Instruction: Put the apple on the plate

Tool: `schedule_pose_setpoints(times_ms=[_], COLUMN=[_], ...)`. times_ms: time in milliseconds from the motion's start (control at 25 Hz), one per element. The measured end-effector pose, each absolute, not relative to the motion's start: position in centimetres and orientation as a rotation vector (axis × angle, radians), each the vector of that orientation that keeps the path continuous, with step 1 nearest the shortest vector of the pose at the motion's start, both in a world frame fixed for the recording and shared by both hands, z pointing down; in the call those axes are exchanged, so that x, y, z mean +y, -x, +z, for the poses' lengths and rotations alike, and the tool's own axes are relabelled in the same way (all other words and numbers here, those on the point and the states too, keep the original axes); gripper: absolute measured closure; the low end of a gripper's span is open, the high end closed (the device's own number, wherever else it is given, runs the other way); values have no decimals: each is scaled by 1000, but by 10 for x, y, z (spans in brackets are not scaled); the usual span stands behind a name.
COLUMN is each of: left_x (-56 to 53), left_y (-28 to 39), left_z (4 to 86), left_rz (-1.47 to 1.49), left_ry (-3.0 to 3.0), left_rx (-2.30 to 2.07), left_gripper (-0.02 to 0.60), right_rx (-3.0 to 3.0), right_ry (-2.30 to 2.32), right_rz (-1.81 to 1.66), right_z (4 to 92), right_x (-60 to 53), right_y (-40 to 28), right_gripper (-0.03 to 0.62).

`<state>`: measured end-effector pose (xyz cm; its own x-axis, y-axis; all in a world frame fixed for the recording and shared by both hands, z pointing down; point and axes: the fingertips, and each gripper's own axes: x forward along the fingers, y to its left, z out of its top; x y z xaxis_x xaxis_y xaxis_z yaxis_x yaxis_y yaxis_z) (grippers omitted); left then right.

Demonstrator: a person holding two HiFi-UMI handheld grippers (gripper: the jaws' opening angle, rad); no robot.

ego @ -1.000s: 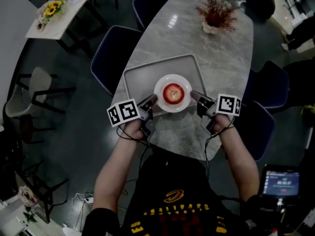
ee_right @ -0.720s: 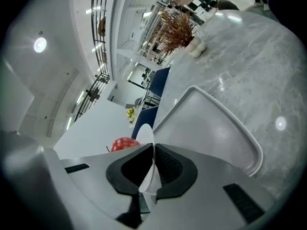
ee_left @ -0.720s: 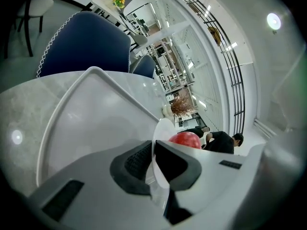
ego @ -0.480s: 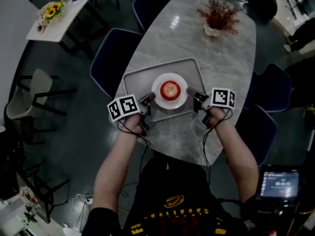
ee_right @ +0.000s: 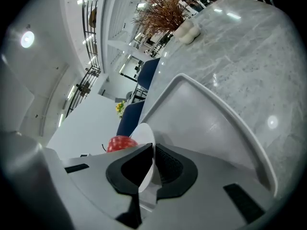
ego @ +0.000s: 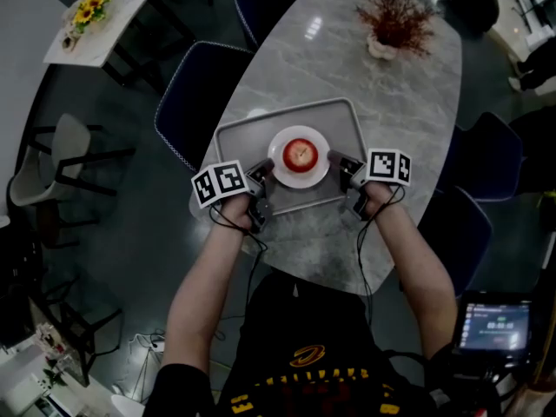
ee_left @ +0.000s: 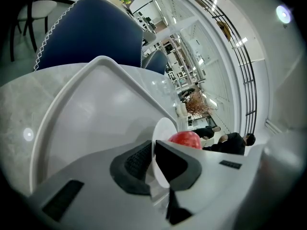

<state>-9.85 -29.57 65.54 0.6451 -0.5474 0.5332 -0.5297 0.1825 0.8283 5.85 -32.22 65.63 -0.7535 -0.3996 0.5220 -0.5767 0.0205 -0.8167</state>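
Observation:
A red apple [ego: 300, 154] lies on a small white plate [ego: 280, 142], which hangs over the middle of a grey tray [ego: 233, 130] on the marble table [ego: 347, 68]. My left gripper [ego: 265, 168] is shut on the plate's left rim, and my right gripper [ego: 335, 159] is shut on its right rim. In the left gripper view the plate [ee_left: 161, 131] stands edge-on between the pads [ee_left: 139, 159], with the apple [ee_left: 185, 139] behind it. The right gripper view shows the same: the plate [ee_right: 146, 137] is pinched in the right gripper [ee_right: 153, 164], the apple [ee_right: 120, 143] sits to its left and the tray [ee_right: 206, 119] lies below.
A vase of dried red twigs [ego: 395, 24] stands at the table's far end. Blue chairs flank the table on the left [ego: 195, 85] and on the right [ego: 482, 155]. A side table with yellow flowers [ego: 87, 14] is at the upper left.
Both grippers have carried the plate with the apple away from me and downward, from over the tray's near edge to over its middle. Both grips stay as they were.

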Motion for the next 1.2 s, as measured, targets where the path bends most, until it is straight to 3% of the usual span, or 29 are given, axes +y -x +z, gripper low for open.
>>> schedule_pose_setpoints(times_ms=[1200], left_x=[-305], left_y=[101], left_z=[687], left_rz=[176], left_ry=[-1481], left_rx=[-1041], left_gripper=[554], right_rx=[-2059], right_ry=[-1015], right_rz=[1537], right_z=[686], right_x=[-336], right_y=[-49], right_gripper=[566])
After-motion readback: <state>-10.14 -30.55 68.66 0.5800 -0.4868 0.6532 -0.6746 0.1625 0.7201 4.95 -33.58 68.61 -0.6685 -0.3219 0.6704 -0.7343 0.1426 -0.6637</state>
